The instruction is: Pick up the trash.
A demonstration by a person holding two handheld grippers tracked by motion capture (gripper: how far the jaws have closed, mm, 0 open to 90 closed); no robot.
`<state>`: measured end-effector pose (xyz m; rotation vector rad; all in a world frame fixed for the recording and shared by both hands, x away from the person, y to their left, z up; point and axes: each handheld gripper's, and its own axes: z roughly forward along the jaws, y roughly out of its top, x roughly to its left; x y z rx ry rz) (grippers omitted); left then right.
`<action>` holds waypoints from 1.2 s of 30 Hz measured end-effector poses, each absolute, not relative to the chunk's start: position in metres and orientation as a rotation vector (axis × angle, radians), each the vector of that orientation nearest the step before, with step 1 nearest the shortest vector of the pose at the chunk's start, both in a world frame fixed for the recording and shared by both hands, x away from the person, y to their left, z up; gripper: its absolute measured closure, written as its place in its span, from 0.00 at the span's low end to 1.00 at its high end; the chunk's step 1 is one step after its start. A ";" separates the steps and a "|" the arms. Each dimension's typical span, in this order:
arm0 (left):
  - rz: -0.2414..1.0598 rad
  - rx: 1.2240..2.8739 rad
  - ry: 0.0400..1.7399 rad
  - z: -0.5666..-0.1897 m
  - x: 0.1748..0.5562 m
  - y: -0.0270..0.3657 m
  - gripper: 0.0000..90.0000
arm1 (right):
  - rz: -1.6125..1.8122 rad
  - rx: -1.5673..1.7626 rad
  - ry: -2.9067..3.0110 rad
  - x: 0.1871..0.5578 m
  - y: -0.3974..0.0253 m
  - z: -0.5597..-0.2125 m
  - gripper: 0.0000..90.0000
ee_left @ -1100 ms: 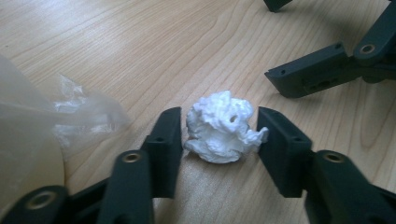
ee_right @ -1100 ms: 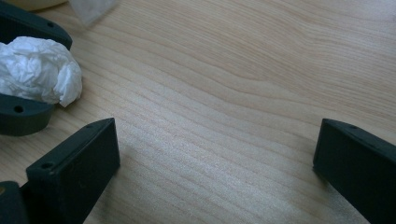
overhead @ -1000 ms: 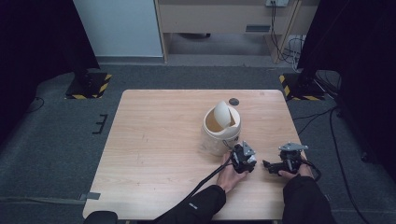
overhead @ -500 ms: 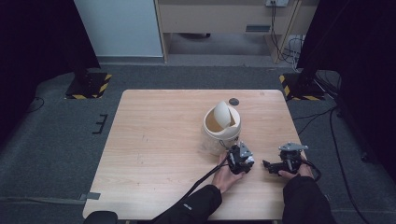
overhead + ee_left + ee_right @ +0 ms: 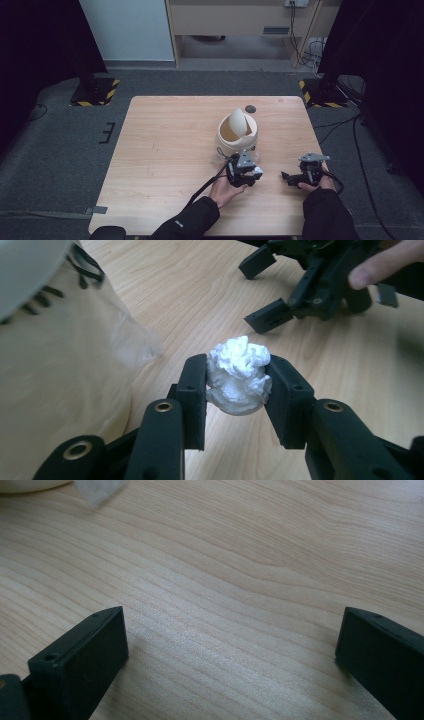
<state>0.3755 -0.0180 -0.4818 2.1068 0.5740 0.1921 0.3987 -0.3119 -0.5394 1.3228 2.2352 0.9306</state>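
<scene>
A: Two grippers are over the surface [image 5: 165, 150]. What does the left gripper [image 5: 239, 385] hold?

B: Its fingers [image 5: 196, 390] pinch a white paper ball [image 5: 239, 375], one finger on each side. The ball is crumpled and sits between the fingers, a little above the wood.

A: Where is this on the surface?

B: In the high view the left gripper [image 5: 243, 170] is at the near right part, just in front of the bin [image 5: 237, 132]. The bin is cream, with a swing lid that stands tilted. A clear plastic bag [image 5: 132, 342] lies beside the bin's wall, near the ball.

A: And the right gripper [image 5: 306, 173]?

B: It is to the right, apart from the left one, low over the wood. In the right gripper view its fingers [image 5: 82, 652] are spread wide, with only bare wood between them.

A: Something else on the surface?

B: A small dark disc [image 5: 250, 108] near the far edge, behind the bin.
</scene>
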 end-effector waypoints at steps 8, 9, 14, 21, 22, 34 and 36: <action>0.179 2.082 0.556 -0.468 0.363 0.010 0.70 | 0.930 1.323 2.235 0.399 -0.312 -0.539 0.01; 0.177 2.077 0.557 -0.467 0.362 0.014 0.70 | 0.931 1.323 2.234 0.399 -0.312 -0.540 0.01; 0.181 2.055 0.559 -0.463 0.356 0.032 0.70 | 0.931 1.323 2.234 0.399 -0.312 -0.540 0.01; 0.195 2.014 0.582 -0.459 0.348 0.059 0.70 | 0.931 1.326 2.234 0.399 -0.312 -0.539 0.01; 0.200 2.002 0.593 -0.459 0.348 0.065 0.70 | 0.931 1.322 2.234 0.399 -0.312 -0.540 0.01; 0.233 1.953 0.682 -0.462 0.349 0.102 0.70 | 0.932 1.326 2.234 0.399 -0.312 -0.539 0.01; 0.232 1.934 0.691 -0.459 0.350 0.105 0.70 | 0.932 1.326 2.234 0.399 -0.312 -0.539 0.01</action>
